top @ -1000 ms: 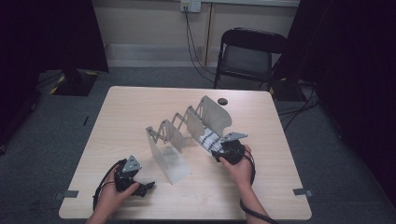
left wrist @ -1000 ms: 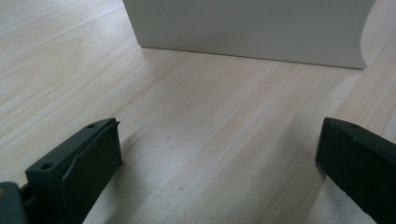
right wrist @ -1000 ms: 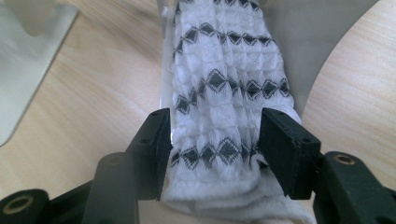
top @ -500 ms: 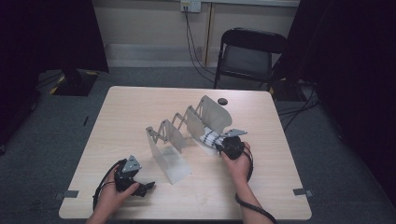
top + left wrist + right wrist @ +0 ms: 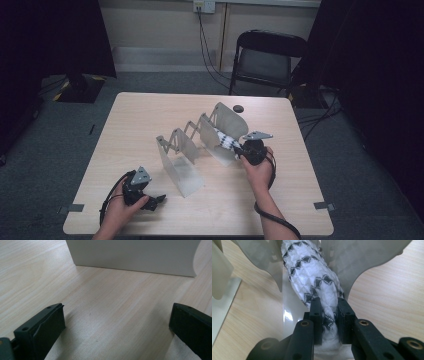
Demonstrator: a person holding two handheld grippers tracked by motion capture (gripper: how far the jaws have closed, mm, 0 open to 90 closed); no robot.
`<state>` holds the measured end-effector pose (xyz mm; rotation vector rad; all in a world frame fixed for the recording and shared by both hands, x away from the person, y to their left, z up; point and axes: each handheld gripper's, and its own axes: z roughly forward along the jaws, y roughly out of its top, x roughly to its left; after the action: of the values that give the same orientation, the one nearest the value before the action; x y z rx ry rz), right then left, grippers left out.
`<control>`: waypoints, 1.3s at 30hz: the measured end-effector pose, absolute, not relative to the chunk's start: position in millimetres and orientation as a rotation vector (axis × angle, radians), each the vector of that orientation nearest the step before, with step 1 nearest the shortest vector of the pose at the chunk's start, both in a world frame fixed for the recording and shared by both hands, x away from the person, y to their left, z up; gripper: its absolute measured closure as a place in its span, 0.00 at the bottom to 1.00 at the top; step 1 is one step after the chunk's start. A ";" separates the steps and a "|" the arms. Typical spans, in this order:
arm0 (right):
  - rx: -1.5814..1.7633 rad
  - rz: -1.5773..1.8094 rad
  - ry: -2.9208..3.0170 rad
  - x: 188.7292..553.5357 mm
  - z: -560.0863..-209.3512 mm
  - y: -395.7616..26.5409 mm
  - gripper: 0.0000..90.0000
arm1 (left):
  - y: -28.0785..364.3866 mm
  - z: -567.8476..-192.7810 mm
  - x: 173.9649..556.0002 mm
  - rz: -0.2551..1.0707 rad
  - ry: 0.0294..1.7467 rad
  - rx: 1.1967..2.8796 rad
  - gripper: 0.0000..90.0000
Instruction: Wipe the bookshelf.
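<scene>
Pinching patterned sock (image 5: pixel 312 282), right hand-held gripper (image 5: pixel 329 315), no writing legible

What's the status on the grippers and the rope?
Right gripper clamped on rope at rack. Left gripper open over table. Nothing blocking.

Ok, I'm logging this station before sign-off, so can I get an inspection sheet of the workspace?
Surface: light wooden table, bare grain.
Job's things: white black-patterned rolled cloth lying in a slot of the grey metal accordion rack.
Clutter: small black round object near the far edge.
Grippers: right claw clamped on the cloth's end, having just closed; left claw open over bare table.
Cables: black leads from wall outlet.
Surroundings: black folding chair.
</scene>
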<state>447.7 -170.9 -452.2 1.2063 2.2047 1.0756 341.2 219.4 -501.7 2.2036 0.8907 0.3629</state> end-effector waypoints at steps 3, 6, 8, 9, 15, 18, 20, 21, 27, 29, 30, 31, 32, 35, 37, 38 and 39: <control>1.206 1.092 2.191 446.8 -444.1 -172.1 0.85 | 219.7 -501.5 341.4 0.365 0.888 2.209 0.00; 1.203 1.106 2.179 446.0 -434.4 -172.8 0.85 | 219.4 -501.7 341.3 0.363 0.891 2.204 0.00; 1.200 1.118 2.171 445.4 -428.8 -173.2 0.85 | 219.7 -501.4 341.4 0.364 0.887 2.209 0.00; 1.202 1.122 2.166 445.1 -425.7 -173.6 0.85 | 219.4 -501.7 341.2 0.363 0.891 2.204 0.00; 1.203 1.155 2.137 443.4 -406.0 -176.9 0.85 | 219.4 -501.7 341.2 0.363 0.891 2.204 0.00; 1.208 1.162 2.125 443.0 -395.2 -178.4 0.85 | 219.7 -501.5 341.4 0.364 0.888 2.208 0.00; 1.208 1.173 2.118 443.1 -388.6 -179.9 0.85 | 219.4 -501.7 341.2 0.363 0.891 2.204 0.00; 1.206 1.174 2.111 442.9 -384.3 -180.6 0.85 | 219.7 -501.5 341.4 0.364 0.888 2.209 0.00; 1.185 1.196 2.086 442.9 -364.7 -181.0 0.85 | 219.4 -501.7 341.2 0.363 0.891 2.203 0.00; 1.177 1.198 2.077 443.2 -358.1 -180.0 0.85 | 219.4 -501.7 341.2 0.363 0.891 2.203 0.00; 1.173 1.205 2.071 443.5 -354.8 -179.7 0.85 | 219.4 -501.7 341.3 0.363 0.890 2.204 0.00; 1.171 1.212 2.064 443.9 -351.4 -179.3 0.85 | 219.4 -501.7 341.2 0.363 0.891 2.203 0.00; 1.167 1.217 2.060 444.6 -348.2 -178.9 0.85 | 219.4 -501.7 341.2 0.363 0.891 2.203 0.00; 1.157 1.229 2.048 445.8 -340.0 -177.0 0.85 | 219.4 -501.7 341.2 0.363 0.890 2.204 0.00; 1.146 1.231 2.034 446.2 -336.1 -176.3 0.85 | 219.4 -501.7 341.2 0.363 0.891 2.204 0.00; 1.147 1.231 2.032 446.3 -335.2 -176.3 0.85 | 219.4 -501.7 341.2 0.363 0.891 2.203 0.00; 1.148 1.231 2.025 446.5 -334.5 -176.4 0.85 | 219.4 -501.7 341.2 0.363 0.891 2.204 0.00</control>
<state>446.5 -176.4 -334.5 1.1478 2.0249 1.2310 341.2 219.4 -501.7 2.2037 0.8907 0.3633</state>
